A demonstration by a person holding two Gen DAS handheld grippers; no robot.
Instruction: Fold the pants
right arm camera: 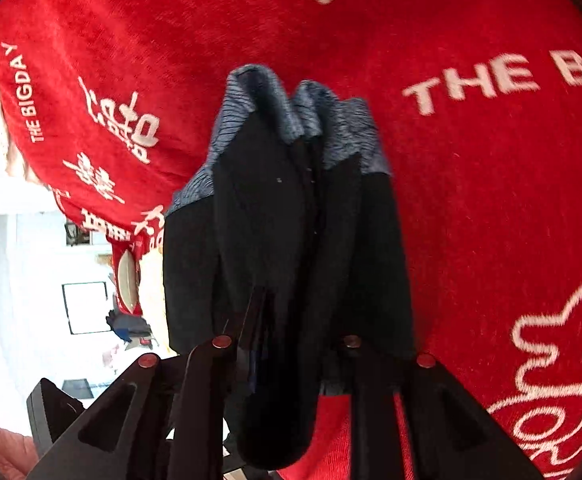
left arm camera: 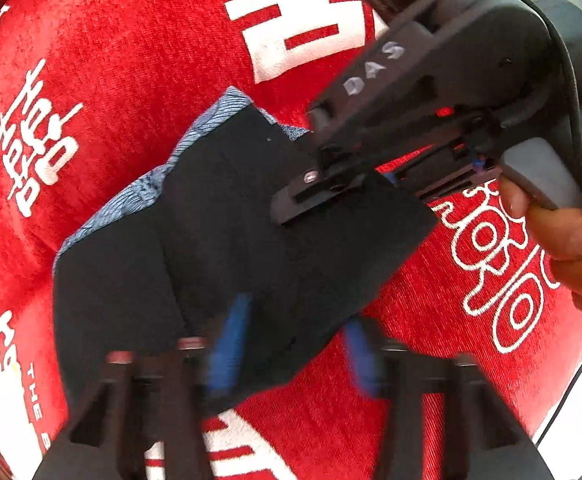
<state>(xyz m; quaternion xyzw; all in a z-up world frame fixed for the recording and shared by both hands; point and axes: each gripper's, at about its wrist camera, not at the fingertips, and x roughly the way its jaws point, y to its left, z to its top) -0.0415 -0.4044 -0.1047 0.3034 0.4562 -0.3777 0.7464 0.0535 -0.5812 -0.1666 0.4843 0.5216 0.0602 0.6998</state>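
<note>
Pants: folded to a compact dark bundle on the red cloth; my right tongs grasp one end, left tongs released; only setting-down left.

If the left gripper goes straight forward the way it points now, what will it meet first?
Most likely the dark folded pants: they lie directly ahead of the left gripper on the red cloth. The right gripper sits further on, over the same pants. Depth is hard to judge here.
</note>
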